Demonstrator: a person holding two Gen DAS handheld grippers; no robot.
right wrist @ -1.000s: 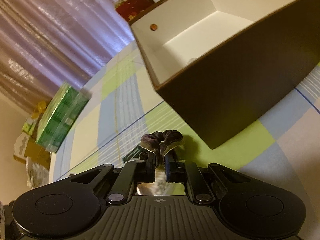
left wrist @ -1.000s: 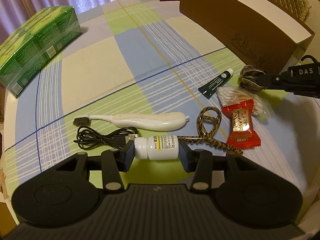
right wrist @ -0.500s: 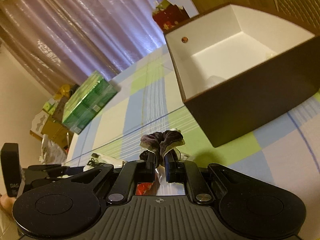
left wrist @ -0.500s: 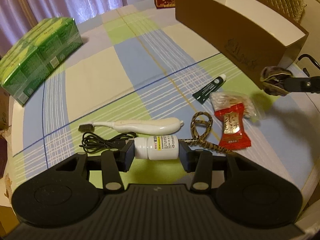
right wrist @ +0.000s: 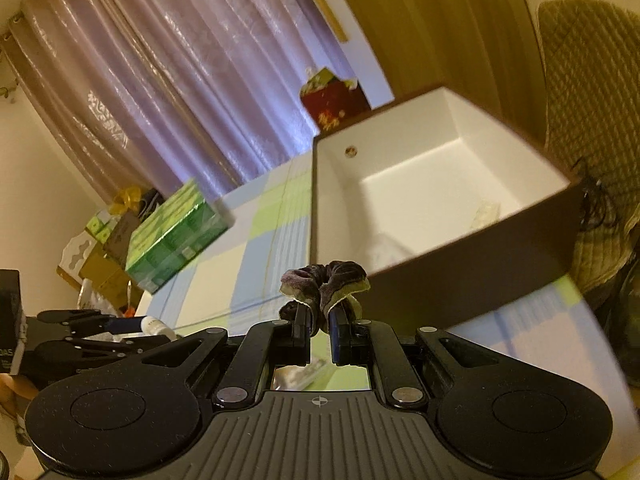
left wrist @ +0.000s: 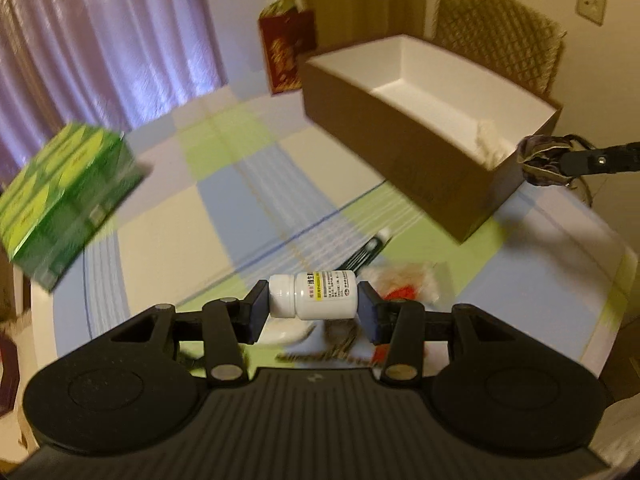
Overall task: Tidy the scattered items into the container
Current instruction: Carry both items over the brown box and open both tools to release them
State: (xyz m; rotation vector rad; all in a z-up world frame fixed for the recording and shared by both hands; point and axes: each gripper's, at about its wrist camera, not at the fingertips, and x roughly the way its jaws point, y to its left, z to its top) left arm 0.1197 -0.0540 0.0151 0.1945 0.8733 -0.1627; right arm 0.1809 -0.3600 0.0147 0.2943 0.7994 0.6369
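My left gripper is shut on a small white pill bottle, held sideways in the air above the checked tablecloth. My right gripper is shut on a dark velvet scrunchie, raised near the front corner of the brown box. In the left wrist view the scrunchie hangs by the box's near right corner. The box is white inside and holds pale items. A dark tube, a cotton-swab bag and a red packet lie on the cloth below the bottle.
A green wrapped pack sits at the table's left. A red gift bag stands behind the box, and a quilted chair is past it. A patterned cord and white brush handle lie under my left gripper.
Both grippers have risen. The left one lifted the pill bottle off the cloth and tilted up toward the box. The right one carried the scrunchie up to the box's rim.
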